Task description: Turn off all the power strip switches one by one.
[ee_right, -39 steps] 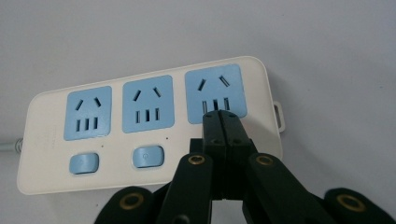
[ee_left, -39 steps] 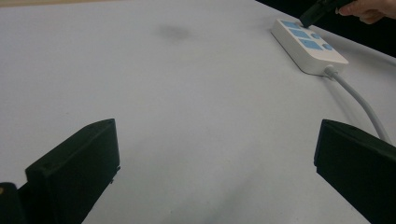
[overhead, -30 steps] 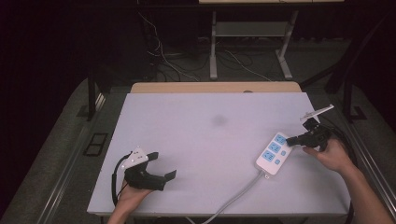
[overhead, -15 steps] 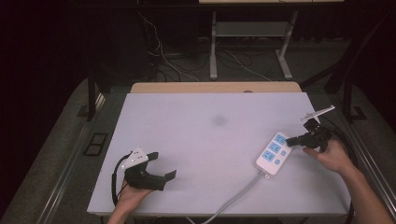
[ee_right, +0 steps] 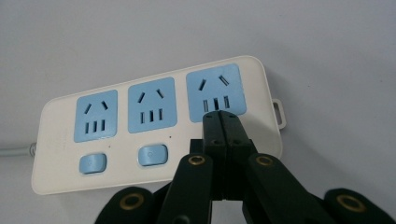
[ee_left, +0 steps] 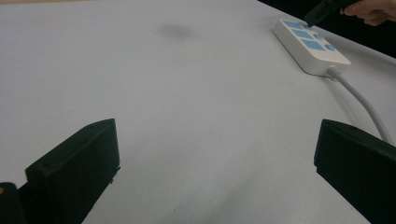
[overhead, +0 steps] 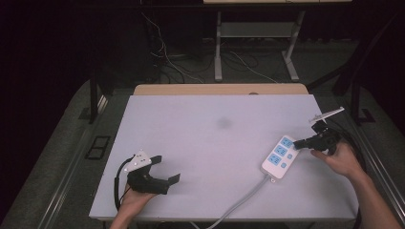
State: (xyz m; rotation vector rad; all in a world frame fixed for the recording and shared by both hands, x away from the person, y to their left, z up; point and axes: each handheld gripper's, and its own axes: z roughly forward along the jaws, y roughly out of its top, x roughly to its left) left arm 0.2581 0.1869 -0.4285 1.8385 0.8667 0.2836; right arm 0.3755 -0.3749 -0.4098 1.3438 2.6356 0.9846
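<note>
A white power strip [overhead: 280,158] with three blue socket faces and two blue buttons lies flat near the right edge of the white bench [overhead: 210,138], its grey cord [overhead: 239,202] trailing off the near edge toward the person. It lies slanted, with the cord end nearer the person and the far end angled toward the right side, which puts its top face within easy reach of the right hand [overhead: 341,160].

The right claw [overhead: 298,142] is pressed shut with nothing between its jaws; in the right gripper view the two black jaws meet in a single narrow tip [ee_right: 220,122] that sits over the edge of the strip's end socket face [ee_right: 215,92]. Held closed like this, the claw works as a blunt pointer rather than a grabber, which suggests it is meant to press or nudge the strip, perhaps toward one of the buttons [ee_right: 152,155], not to lift it. Whether the tip actually touches the plastic cannot be told. The right forearm comes in from the lower right corner, the wrist bent so the claw points leftward and slightly down at the strip's far end.

The left claw [overhead: 165,169] rests well apart at the near left of the bench, jaws spread wide and holding nothing. The left hand [overhead: 133,200] cradles it from below, low over the surface, aimed across the bench at the strip [ee_left: 310,44], apparently parked while the right hand does the work.
</note>
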